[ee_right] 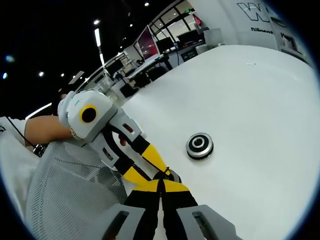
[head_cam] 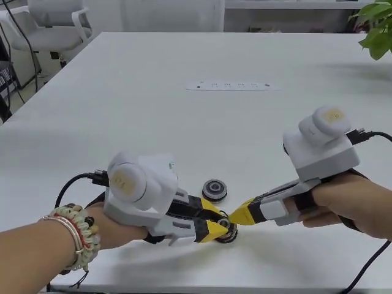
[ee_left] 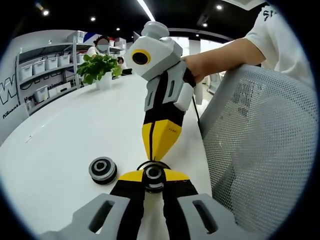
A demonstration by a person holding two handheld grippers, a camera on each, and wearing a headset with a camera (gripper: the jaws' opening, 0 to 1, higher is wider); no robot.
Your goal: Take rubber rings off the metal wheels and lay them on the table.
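Left gripper (head_cam: pixel 217 228), lower centre of the head view, held in a hand (head_cam: pixel 101 229) wearing beaded bracelets: both yellow jaws are clenched on a metal wheel (head_cam: pixel 229 235), one on each side. The wheel sits on the white table (head_cam: pixel 184 122) near its front edge.

Right gripper (head_cam: pixel 234 216), entering from the lower right: jaws pressed together, the tip touching the upper rim of the gripped wheel. In the left gripper view a thin black arc of rubber ring (ee_left: pixel 144 164) stands over the top of that wheel, right at this tip. Whether the tip pinches the ring cannot be confirmed.

Second metal wheel (head_cam: pixel 215 189): flat on the table just above the gripped one in the frame, apart from both grippers, with its dark ring seated.
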